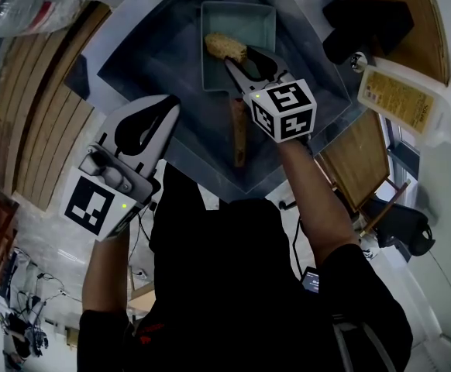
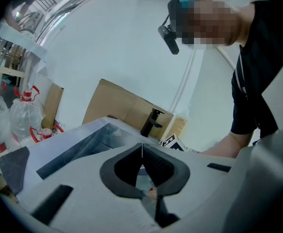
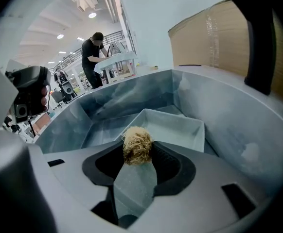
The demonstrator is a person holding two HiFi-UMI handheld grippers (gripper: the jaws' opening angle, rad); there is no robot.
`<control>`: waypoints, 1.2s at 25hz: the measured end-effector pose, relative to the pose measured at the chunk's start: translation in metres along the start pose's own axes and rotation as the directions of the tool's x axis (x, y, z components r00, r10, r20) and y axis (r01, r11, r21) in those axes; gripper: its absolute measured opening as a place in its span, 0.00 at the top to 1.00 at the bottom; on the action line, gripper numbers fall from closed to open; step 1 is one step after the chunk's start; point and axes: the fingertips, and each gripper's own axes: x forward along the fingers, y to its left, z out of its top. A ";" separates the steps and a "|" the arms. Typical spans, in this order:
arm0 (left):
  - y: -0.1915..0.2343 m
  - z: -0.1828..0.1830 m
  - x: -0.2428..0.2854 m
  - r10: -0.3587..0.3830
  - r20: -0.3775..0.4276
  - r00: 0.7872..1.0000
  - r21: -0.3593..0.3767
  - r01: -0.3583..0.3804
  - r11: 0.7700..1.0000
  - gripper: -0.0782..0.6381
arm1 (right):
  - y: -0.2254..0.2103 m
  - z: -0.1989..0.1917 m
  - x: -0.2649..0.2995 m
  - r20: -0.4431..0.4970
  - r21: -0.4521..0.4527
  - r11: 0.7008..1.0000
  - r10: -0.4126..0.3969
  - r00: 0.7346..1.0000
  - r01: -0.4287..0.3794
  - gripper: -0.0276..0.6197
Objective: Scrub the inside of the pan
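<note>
A grey rectangular pan [image 1: 253, 20] with a wooden handle [image 1: 239, 142] lies in the steel sink [image 1: 144, 56]. My right gripper [image 1: 233, 59] hangs over the pan's near left part, shut on a tan fibrous scrubber [image 1: 225, 46]. The right gripper view shows the scrubber [image 3: 137, 144] pinched between the jaws, just above the pan [image 3: 183, 127]. My left gripper [image 1: 170, 108] is held over the sink's near left rim, apart from the pan. In the left gripper view its jaws [image 2: 142, 147] meet with nothing between them.
A black faucet [image 1: 365, 22] stands at the sink's far right, with a soap bottle [image 1: 404, 95] beside it. A wooden board [image 1: 357, 157] lies right of the sink. Plastic bottles [image 2: 20, 120] and cardboard [image 2: 127, 108] stand behind. A person [image 3: 94, 57] works far off.
</note>
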 end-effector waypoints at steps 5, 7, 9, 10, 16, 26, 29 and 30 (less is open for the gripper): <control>-0.009 0.000 0.012 -0.018 -0.006 1.000 0.005 0.018 1.000 0.86 | -0.015 -0.008 -0.011 -0.008 0.015 1.000 -0.020 1.000 0.020 0.69; -0.012 -0.001 0.017 -0.025 -0.013 1.000 0.008 0.025 1.000 0.86 | -0.022 -0.012 -0.014 -0.009 0.024 0.999 -0.027 1.000 0.027 0.69; -0.015 -0.002 0.023 -0.033 -0.020 0.999 0.010 0.033 0.999 0.86 | -0.028 -0.015 -0.018 -0.009 0.034 0.999 -0.036 0.999 0.036 0.69; -0.016 -0.003 0.026 -0.036 -0.022 0.999 0.011 0.036 0.999 0.86 | -0.032 -0.017 -0.020 -0.011 0.038 0.998 -0.041 0.999 0.042 0.69; -0.026 -0.003 0.040 -0.052 -0.030 0.998 0.016 0.052 0.999 0.86 | -0.055 -0.028 -0.034 -0.025 0.058 0.995 -0.078 0.997 0.080 0.69; -0.035 -0.002 0.046 -0.057 -0.027 0.998 0.020 0.058 0.998 0.86 | -0.060 -0.030 -0.042 -0.023 0.066 0.995 -0.079 0.997 0.081 0.69; -0.035 -0.002 0.040 -0.051 -0.023 0.998 0.018 0.052 0.999 0.86 | -0.054 -0.027 -0.043 -0.014 0.061 0.996 -0.070 0.997 0.071 0.69; -0.034 -0.002 0.038 -0.048 -0.021 0.999 0.017 0.049 0.999 0.86 | -0.051 -0.026 -0.044 -0.012 0.056 0.996 -0.067 0.998 0.067 0.69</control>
